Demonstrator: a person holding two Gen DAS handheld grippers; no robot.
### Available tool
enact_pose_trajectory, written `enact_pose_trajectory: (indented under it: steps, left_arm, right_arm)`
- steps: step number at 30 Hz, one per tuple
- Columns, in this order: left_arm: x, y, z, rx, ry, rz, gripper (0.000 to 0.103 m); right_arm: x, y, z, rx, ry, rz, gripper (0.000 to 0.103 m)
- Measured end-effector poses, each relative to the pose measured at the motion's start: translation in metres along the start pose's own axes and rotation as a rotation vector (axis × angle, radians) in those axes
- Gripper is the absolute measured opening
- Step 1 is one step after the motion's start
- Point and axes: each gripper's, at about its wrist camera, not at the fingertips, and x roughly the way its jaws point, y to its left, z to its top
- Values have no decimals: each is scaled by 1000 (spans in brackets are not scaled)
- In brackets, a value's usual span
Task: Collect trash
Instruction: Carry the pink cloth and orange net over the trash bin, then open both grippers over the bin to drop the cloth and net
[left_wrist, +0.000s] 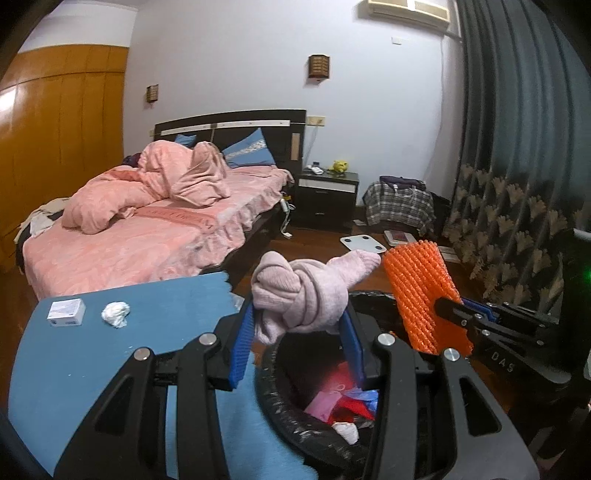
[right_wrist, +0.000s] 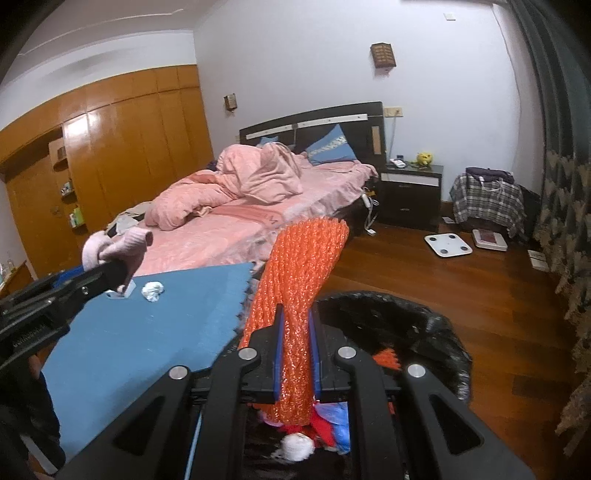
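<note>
My left gripper (left_wrist: 299, 317) is shut on a knotted pale pink sock (left_wrist: 306, 288) and holds it above the near rim of a black-lined trash bin (left_wrist: 280, 417). My right gripper (right_wrist: 297, 325) is shut on an orange foam net sleeve (right_wrist: 303, 273), held over the same bin (right_wrist: 436, 332); it shows at the right in the left wrist view (left_wrist: 417, 291). Red, pink and blue scraps lie inside the bin (left_wrist: 340, 402). A crumpled white tissue (left_wrist: 115, 314) and a small white box (left_wrist: 66, 312) lie on a blue mat (left_wrist: 110, 362).
A bed (left_wrist: 147, 236) with pink bedding stands behind the mat. A dark nightstand (left_wrist: 327, 195), a plaid-covered pile (left_wrist: 399, 206) and a white scale (left_wrist: 362, 243) sit on the wooden floor. Curtains (left_wrist: 517, 147) hang at the right; a wooden wardrobe (left_wrist: 59, 140) at the left.
</note>
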Motion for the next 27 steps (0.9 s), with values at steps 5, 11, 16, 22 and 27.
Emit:
enact_pose_trajectory:
  steps: [5,11,16,22,27]
  left_arm:
    - [10,-14,-2,17,4,-25,42]
    - [27,-28,-6,30,29,-52,42]
    - [40,-35,-11,38,52,-64,42]
    - [63,-34,-20,34,91,-77,42]
    - [89,-33,-31,38,131,-89,43]
  right_arm:
    - [-1,-16,-4,12,7,-24,12]
    - [5,-27,-7,23,25,-43,12]
    - [13,-31,-11,31,50,-55,12]
    - [30,-43,-21,40,95,-77,13]
    - [43,-56,-31,45,138,-104,13]
